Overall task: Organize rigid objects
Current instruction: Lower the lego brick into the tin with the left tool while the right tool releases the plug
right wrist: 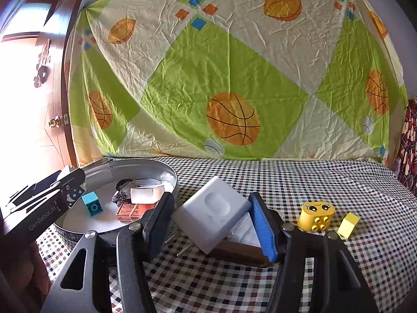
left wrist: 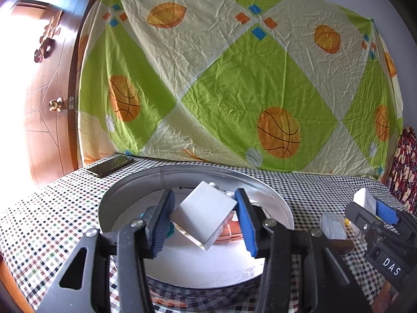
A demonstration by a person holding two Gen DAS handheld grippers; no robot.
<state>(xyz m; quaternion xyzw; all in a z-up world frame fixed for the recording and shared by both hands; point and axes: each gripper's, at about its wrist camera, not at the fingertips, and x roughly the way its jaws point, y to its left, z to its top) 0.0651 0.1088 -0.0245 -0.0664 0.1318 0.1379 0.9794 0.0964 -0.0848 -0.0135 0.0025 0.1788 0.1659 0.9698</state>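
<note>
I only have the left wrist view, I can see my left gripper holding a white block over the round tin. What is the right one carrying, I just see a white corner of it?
Observer: The right gripper holds a white square case with a moulded recess in its face, tilted, above the checked tablecloth and outside the round tin.
Operator: What is left on the cloth over there?
Observer: A yellow toy block with a face and a small plain yellow block beside it, to the right of that gripper.
Operator: Is there a teal thing in the tin?
Observer: Yes, a teal cube stands on the tin's floor, near an orange flat case.
</note>
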